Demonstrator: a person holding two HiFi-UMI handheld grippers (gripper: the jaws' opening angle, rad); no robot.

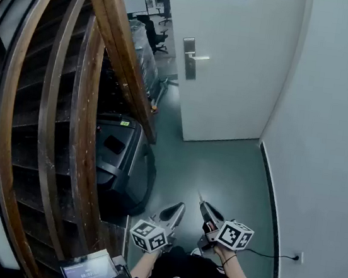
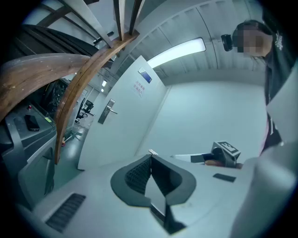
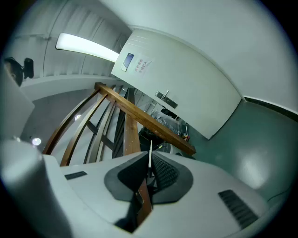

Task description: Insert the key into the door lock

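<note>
The white door [image 1: 236,54] stands shut ahead, its silver lock plate and lever handle [image 1: 190,58] on its left side. Both grippers are low and close to me, far from the door. My right gripper [image 1: 202,204] is shut on a thin metal key [image 3: 150,153], whose blade sticks up from the jaw tips. The key [image 1: 200,198] points toward the door. My left gripper [image 1: 179,207] is beside it, jaws shut, with nothing seen between them. The lock [image 3: 166,97] shows in the right gripper view. In the left gripper view the lock [image 2: 108,110] is far left.
A curved wooden stair rail [image 1: 119,45] and its balusters fill the left. A black machine [image 1: 117,159] sits under the stairs. A pale wall [image 1: 333,137] closes the right side, with a socket and cable [image 1: 300,257] low down. The green floor [image 1: 220,173] leads to the door.
</note>
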